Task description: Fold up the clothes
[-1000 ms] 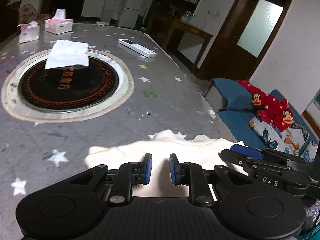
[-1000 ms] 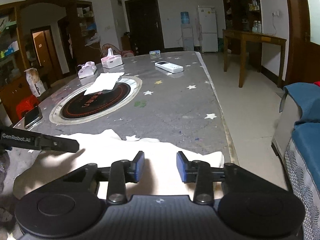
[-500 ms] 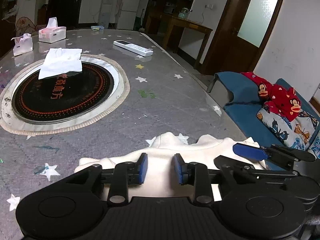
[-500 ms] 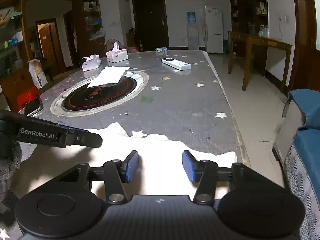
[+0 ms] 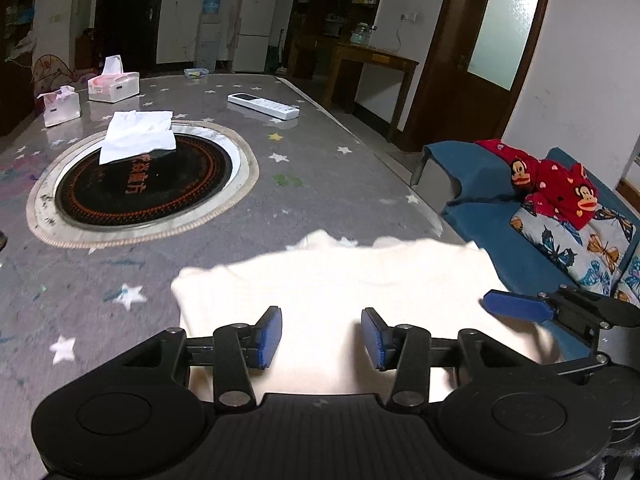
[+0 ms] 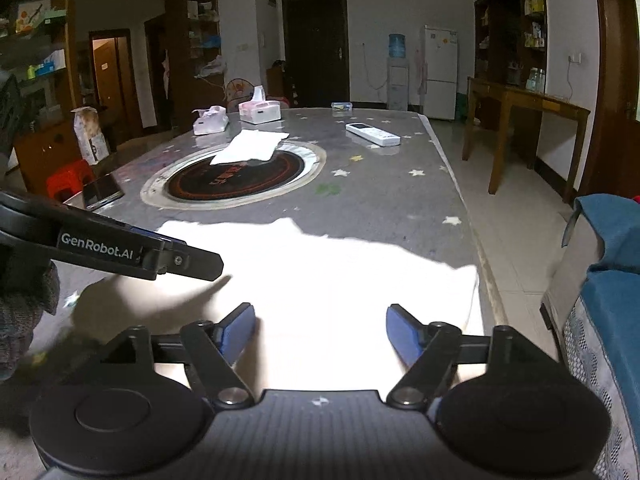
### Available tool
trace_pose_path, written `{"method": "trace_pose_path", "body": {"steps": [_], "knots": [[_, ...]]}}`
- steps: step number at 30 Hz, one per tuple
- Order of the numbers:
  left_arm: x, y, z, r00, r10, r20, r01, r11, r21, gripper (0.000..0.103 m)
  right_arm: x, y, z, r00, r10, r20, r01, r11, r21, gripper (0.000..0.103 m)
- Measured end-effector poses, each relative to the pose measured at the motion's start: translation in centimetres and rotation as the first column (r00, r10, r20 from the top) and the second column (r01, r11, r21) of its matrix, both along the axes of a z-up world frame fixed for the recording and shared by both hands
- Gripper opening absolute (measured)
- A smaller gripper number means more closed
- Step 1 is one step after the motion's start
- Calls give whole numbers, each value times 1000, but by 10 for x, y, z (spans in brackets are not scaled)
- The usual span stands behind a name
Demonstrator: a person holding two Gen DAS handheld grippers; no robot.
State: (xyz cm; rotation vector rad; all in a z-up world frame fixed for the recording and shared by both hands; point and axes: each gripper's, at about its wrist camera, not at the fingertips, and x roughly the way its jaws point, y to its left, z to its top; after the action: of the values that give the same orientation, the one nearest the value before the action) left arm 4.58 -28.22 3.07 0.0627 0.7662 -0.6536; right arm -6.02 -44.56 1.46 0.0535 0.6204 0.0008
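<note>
A: Cream garment (image 5: 340, 292) low and centre on the counter (image 5: 328, 184); left gripper (image 5: 321, 338) jaws released. Sofa (image 5: 520, 248) at right.

B: Here, right gripper (image 6: 320, 334) jaws released too; phone (image 6: 102, 190) at left edge only.

The near edge of the cream garment (image 5: 340, 280) is hidden behind my left tool (image 5: 321, 336); in the right wrist view my right tool (image 6: 320, 332) covers it the same way. The cloth is so overexposed that I cannot make out folds or seams. My gloved hand (image 6: 24, 312) is cut off at the frame's left edge and blurred. The orange lettering on the round black plate (image 5: 132, 188) set in the surface (image 5: 320, 184) is too small to read, and a white tissue (image 5: 138, 136) hides its far rim.
</note>
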Motion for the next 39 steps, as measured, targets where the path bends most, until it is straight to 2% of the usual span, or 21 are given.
{"method": "trace_pose_path", "body": {"steps": [5, 14, 16, 21, 39], "knots": [[-17, 7, -1, 1000, 5, 21, -5, 1000, 17, 51, -15, 5, -3, 1000, -13, -4, 13, 1000, -10, 80], [-43, 18, 2, 999, 19, 48, -21, 999, 32, 62, -35, 15, -2, 999, -34, 12, 34, 999, 9, 92], [-47, 20, 1, 999, 21, 50, -22, 999, 35, 66, -38, 17, -2, 999, -42, 16, 42, 999, 7, 98], [-60, 25, -1, 998, 23, 56, -25, 999, 31, 71, -48, 23, 0, 998, -59, 30, 59, 998, -2, 103], [-99, 44, 6, 993, 42, 109, -44, 999, 18, 98, -91, 43, 2, 991, -103, 86, 102, 995, 11, 103]]}}
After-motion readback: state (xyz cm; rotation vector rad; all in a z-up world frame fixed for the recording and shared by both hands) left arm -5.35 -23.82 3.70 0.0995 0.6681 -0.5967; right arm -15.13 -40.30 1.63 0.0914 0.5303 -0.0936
